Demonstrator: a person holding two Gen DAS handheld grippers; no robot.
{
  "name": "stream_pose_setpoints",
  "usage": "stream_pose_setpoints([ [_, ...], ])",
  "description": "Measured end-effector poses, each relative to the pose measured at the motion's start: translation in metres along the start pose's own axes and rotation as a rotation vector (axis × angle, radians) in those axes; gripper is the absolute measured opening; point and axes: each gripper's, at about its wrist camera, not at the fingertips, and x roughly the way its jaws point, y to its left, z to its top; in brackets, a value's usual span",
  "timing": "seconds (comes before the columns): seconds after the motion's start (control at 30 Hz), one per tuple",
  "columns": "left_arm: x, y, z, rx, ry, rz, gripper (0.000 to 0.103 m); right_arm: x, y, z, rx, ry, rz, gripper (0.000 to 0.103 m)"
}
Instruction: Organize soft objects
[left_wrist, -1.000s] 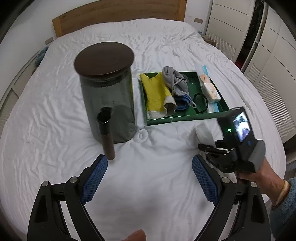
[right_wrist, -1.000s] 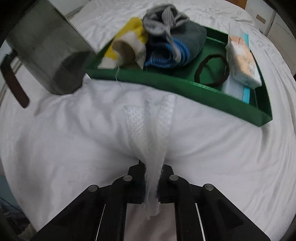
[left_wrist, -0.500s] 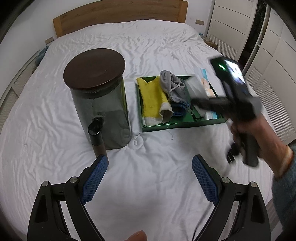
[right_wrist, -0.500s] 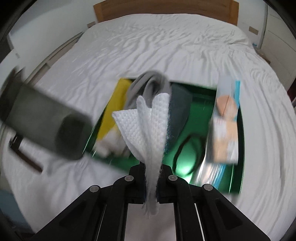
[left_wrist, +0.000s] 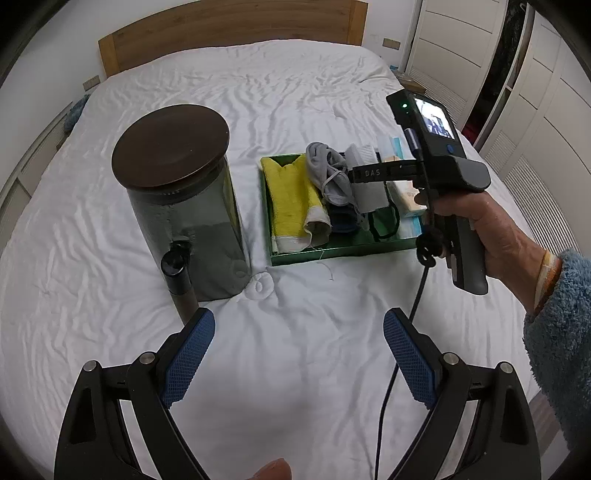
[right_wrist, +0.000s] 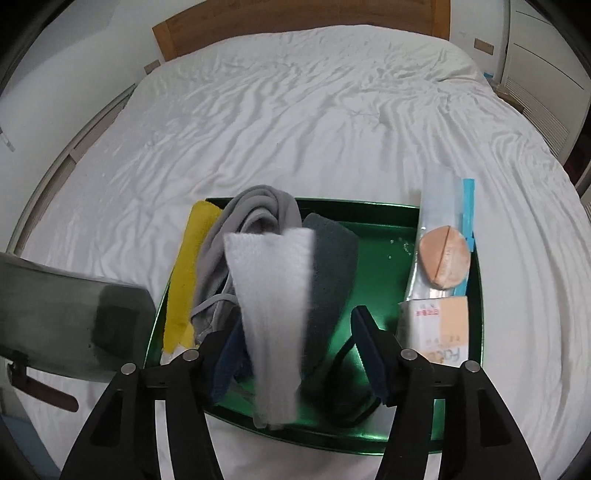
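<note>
My left gripper (left_wrist: 299, 354) points steeply downward, its jaws spread wide with nothing between them; both blue textured pads (left_wrist: 188, 356) face each other across the gap. A fingertip (left_wrist: 273, 469) of my left hand shows at the lower edge of the left wrist view. My right hand (left_wrist: 476, 229), in a fuzzy blue sleeve (left_wrist: 557, 332), grips the handle of the right gripper (right_wrist: 295, 354), held up and tilted downward. Its jaws are opening, pads clear of the white cloth (right_wrist: 271, 295) hanging blurred between them.

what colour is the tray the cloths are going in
Green: the tray is glossy dark green, clearest in the right wrist view.
</note>
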Motion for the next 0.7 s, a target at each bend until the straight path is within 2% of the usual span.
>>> stream_pose_setpoints([
  [0.17, -0.003, -0.001, -0.002, 0.008, 0.006, 0.004, 0.090, -0.018, -0.002, -0.003, 0.017, -0.021, 0.018, 0.059],
  [0.43, -0.014, 0.001, -0.006, -0.008, -0.017, 0.002, 0.090, -0.048, -0.021, -0.006, 0.096, -0.075, -0.029, 0.059],
  [0.57, -0.025, 0.007, -0.006, -0.032, -0.044, 0.004, 0.090, -0.077, -0.018, -0.025, 0.105, -0.099, -0.023, 0.059],
  [0.7, -0.040, 0.013, -0.004, -0.057, -0.071, -0.005, 0.090, -0.121, 0.005, -0.060, 0.050, -0.126, -0.037, 0.060],
])
